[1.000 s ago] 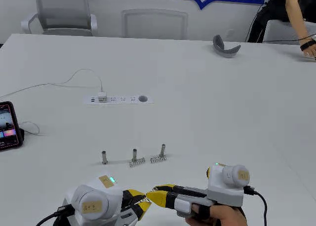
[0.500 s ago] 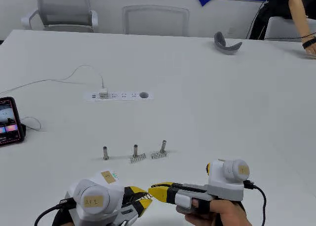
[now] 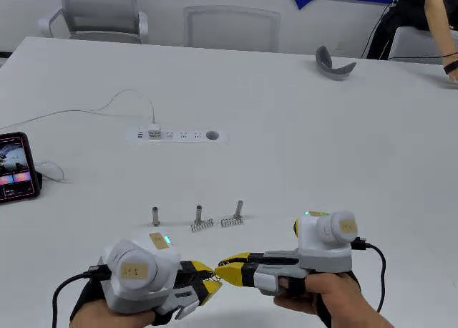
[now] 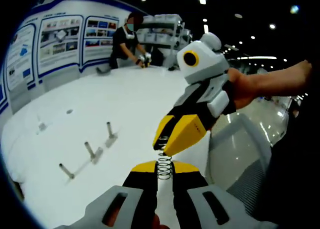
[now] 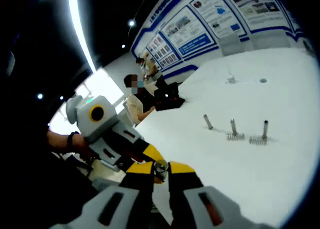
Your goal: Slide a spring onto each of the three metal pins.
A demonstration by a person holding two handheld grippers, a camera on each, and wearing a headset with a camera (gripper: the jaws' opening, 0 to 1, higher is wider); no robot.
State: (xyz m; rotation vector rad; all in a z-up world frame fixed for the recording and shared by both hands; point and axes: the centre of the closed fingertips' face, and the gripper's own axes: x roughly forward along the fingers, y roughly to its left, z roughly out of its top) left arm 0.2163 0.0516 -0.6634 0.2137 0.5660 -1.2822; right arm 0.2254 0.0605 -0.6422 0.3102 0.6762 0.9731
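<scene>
Yellow-tipped, the left hand-held gripper (image 3: 206,278) and right hand-held gripper (image 3: 230,268) meet above the white worktop (image 3: 300,127), both clamped on one spring (image 4: 163,164).

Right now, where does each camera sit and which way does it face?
Head view: on the person's head, facing down over the table; left gripper, right gripper, left hand, right hand show.
Left gripper view: on the left gripper, facing along its jaws at the right gripper.
Right gripper view: on the right gripper, facing back at the left gripper.
Shared: both gripper views see the spring the grippers hold, and three pins.
</scene>
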